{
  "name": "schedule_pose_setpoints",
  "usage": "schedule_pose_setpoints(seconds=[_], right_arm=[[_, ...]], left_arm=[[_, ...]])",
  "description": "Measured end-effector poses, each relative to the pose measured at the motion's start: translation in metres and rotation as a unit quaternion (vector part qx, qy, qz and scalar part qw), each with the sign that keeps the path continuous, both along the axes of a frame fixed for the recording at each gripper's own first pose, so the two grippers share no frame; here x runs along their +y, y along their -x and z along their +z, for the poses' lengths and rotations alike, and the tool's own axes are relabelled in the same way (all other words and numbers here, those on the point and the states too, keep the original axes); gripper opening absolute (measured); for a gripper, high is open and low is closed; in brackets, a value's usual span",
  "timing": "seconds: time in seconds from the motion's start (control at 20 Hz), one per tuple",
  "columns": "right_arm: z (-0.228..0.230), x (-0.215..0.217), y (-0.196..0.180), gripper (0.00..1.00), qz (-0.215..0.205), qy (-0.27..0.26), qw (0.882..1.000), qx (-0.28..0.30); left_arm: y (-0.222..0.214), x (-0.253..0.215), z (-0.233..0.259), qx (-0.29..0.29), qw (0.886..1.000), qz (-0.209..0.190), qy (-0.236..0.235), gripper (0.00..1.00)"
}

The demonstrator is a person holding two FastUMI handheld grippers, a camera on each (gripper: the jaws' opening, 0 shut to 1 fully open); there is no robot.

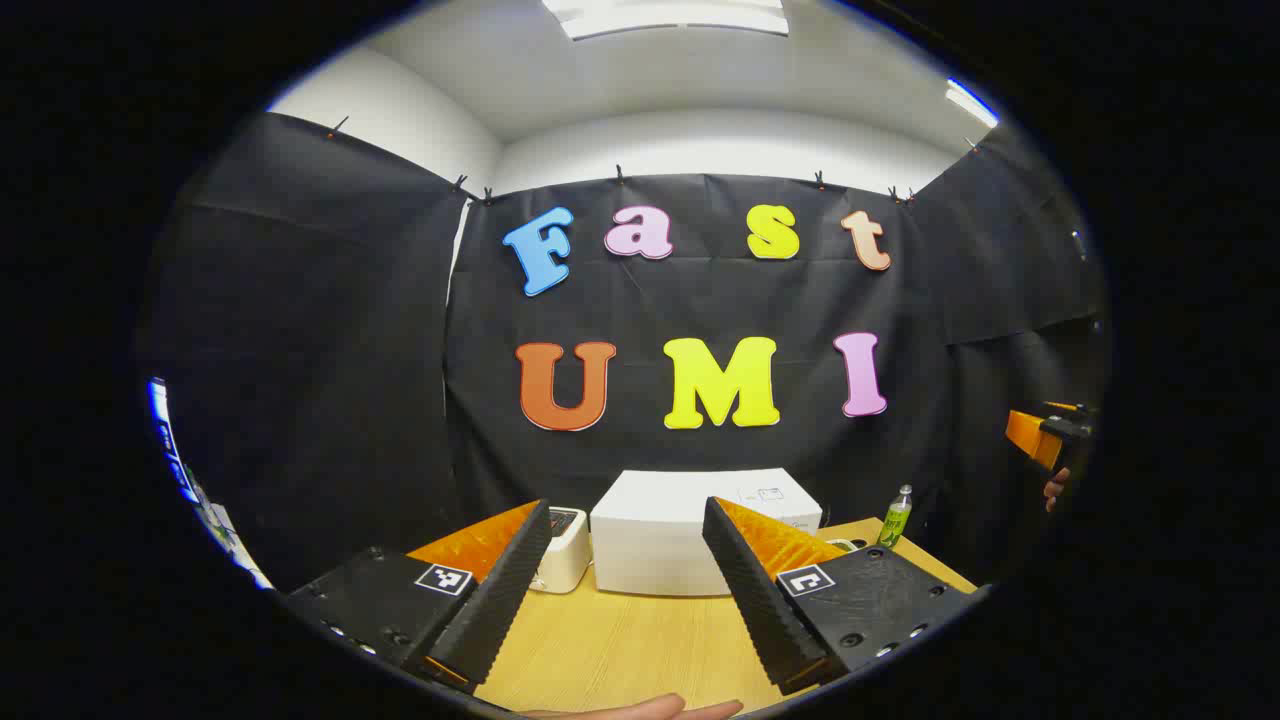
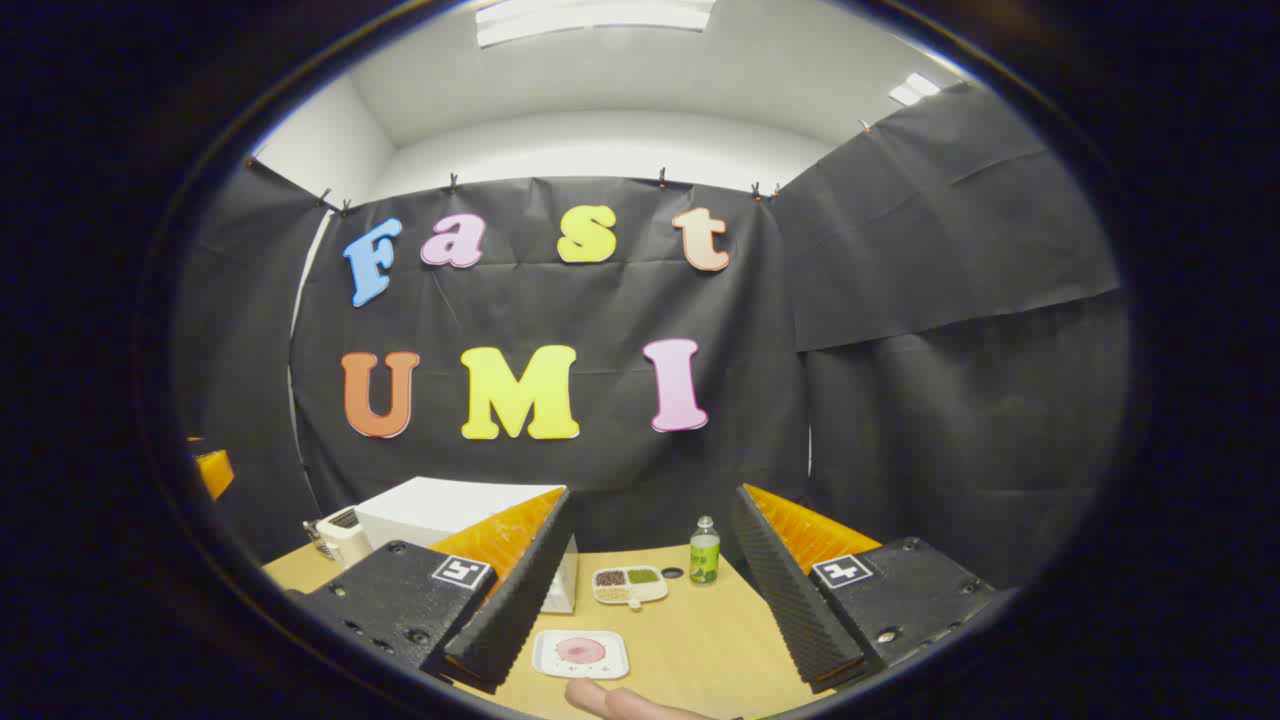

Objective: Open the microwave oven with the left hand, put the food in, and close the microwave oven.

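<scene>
The white microwave (image 1: pixel 690 535) stands at the back of the wooden table (image 1: pixel 620 640), its door closed; it also appears as the white microwave (image 2: pixel 440 508) at the left. My left gripper (image 1: pixel 626 503) is open and empty, held well short of it. A small white plate with pink food (image 2: pixel 582 653) lies on the table near the front. My right gripper (image 2: pixel 652 492) is open and empty above and behind that plate. The right gripper (image 1: pixel 1040 438) shows far right with a hand on it, and the left gripper (image 2: pixel 213 470) shows at the left edge.
A small white appliance (image 1: pixel 560 548) sits left of the microwave. A green bottle (image 2: pixel 704 552) and a divided dish of foods (image 2: pixel 630 585) stand right of it. A hand (image 2: pixel 620 702) rests at the table's near edge.
</scene>
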State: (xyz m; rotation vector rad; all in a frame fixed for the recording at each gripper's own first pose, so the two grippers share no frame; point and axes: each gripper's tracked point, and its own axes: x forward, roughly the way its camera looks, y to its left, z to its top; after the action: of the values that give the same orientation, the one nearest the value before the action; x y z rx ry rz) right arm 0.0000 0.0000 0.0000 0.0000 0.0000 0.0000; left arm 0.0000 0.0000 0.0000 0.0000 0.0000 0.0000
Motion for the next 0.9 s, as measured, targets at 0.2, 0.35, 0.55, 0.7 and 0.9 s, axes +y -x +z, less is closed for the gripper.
schedule_pose_setpoints(seconds=[0.2, 0.35, 0.55, 0.7, 0.9], right_arm=[[0.001, -0.01, -0.001, 0.94, -0.009, 0.004, 1.0, -0.005], [-0.001, -0.013, 0.0, 0.94, -0.009, 0.003, 1.0, -0.004], [-0.004, -0.014, -0.001, 0.94, -0.006, 0.0, 1.0, -0.001], [-0.003, -0.015, -0.001, 0.94, -0.004, 0.0, 1.0, -0.002], [-0.005, -0.019, -0.002, 0.94, -0.006, -0.001, 1.0, -0.003]], left_arm=[[0.001, -0.005, -0.002, 0.0, 1.0, -0.005, -0.003, 0.83], [0.002, -0.004, 0.0, -0.001, 1.0, 0.0, -0.003, 0.83], [0.005, -0.005, 0.001, -0.011, 1.0, 0.005, -0.01, 0.94], [0.006, -0.004, 0.001, -0.013, 1.0, 0.003, -0.008, 0.94], [0.004, -0.005, -0.002, -0.011, 1.0, 0.005, -0.003, 0.94]])
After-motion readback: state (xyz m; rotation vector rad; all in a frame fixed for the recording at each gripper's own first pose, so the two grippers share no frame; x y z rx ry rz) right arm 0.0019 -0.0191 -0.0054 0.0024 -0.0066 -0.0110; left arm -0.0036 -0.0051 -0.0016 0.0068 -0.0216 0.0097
